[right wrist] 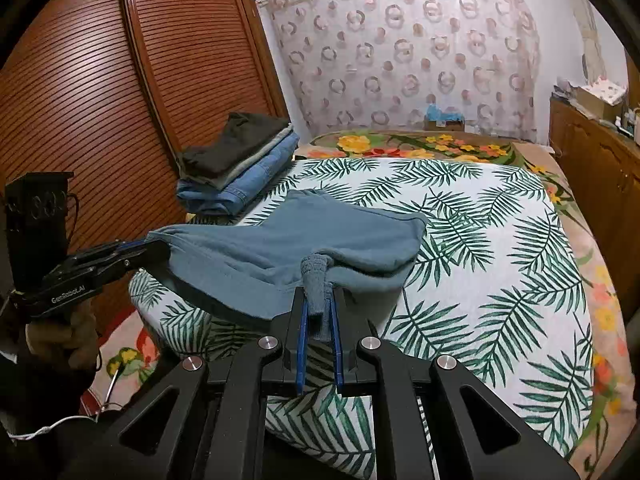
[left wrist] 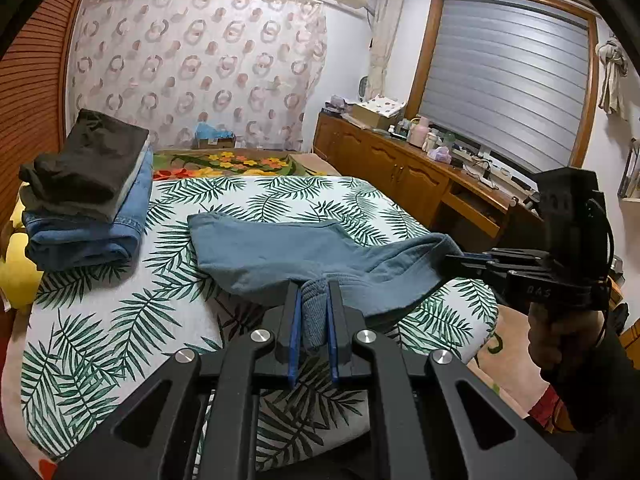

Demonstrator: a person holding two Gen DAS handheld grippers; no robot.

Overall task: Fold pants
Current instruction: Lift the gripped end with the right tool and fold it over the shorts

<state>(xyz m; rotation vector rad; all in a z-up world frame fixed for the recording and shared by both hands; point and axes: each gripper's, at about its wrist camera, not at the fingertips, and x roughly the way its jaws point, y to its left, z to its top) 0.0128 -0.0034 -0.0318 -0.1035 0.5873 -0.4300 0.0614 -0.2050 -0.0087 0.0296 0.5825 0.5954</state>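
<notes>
Pants (left wrist: pixel 280 256), blue-grey, lie partly folded near the bed's (left wrist: pixel 120 320) front edge. In the left wrist view, the left hand-held gripper (left wrist: pixel 314 312) is clenched on a ribbed hem, and the right hand-held gripper (left wrist: pixel 460 259) pinches the other end, lifting it. A finished folded stack (left wrist: pixel 88 196) sits at the far left corner.

In the right wrist view, the right hand-held gripper (right wrist: pixel 320 316) clamps a ribbed cuff. The fold looks unfinished. Layers beneath the cloth are hidden.

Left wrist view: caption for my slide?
Both hand-held grippers pinch blue-grey pants above the leaf-print bed.
</notes>
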